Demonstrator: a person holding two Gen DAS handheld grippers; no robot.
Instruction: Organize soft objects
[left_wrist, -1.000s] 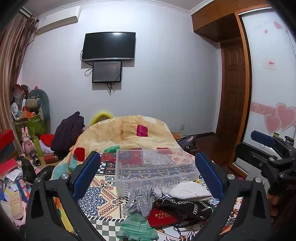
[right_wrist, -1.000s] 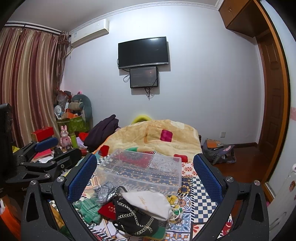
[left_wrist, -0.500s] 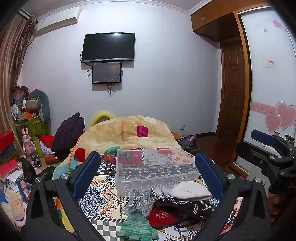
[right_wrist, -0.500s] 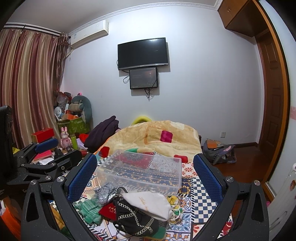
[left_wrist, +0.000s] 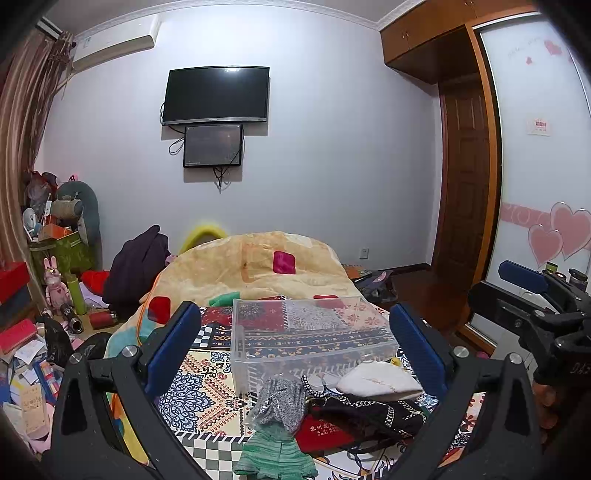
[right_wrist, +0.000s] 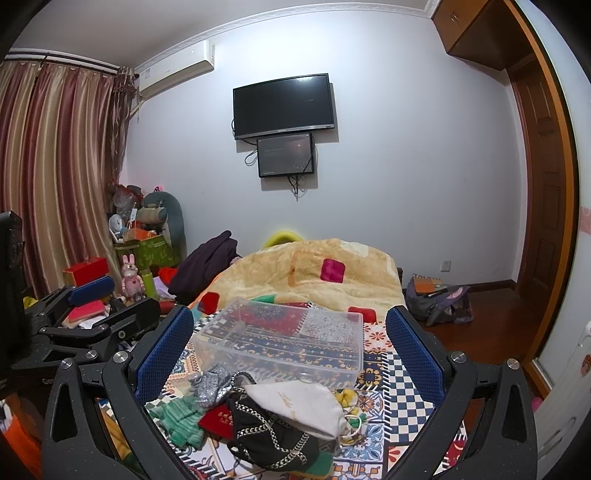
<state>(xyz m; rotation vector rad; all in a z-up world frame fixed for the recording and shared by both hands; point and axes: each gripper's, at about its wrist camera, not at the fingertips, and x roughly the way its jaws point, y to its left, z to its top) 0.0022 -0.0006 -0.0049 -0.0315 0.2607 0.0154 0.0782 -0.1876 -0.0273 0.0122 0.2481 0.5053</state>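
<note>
On the bed's near end, over the patterned cover (left_wrist: 207, 384), sits a clear plastic bin (left_wrist: 310, 339) with nothing visible inside, pattern showing through. Soft pile lies just in front of its near wall: green knit piece (left_wrist: 275, 456), grey sparkly knit (left_wrist: 282, 404), red pouch (left_wrist: 328, 432), black chain-trim bag (left_wrist: 365, 410), white fabric pouch (left_wrist: 380, 382).

Left hand-held gripper (left_wrist: 295, 347): jaws spread wide, holding nothing, above the pile. Right hand-held gripper (right_wrist: 288, 350): same, spread wide, gripping nothing.

View differences:
- Left wrist view shows the right hand-held gripper at far right, plus wardrobe door with pink hearts (left_wrist: 557, 236).
- Right wrist view shows the left hand-held gripper at far left, striped curtains (right_wrist: 55, 166), and a bag on the floor (right_wrist: 439, 299) past the bed's right edge.
- Yellow-white knotted item (right_wrist: 349, 410) beside the white pouch is clear only in the right wrist view.

Hard to read: red pouch mostly buried under the black bag; green knit cut off by the frame bottom in the left view; print on the pouches illegible.
</note>
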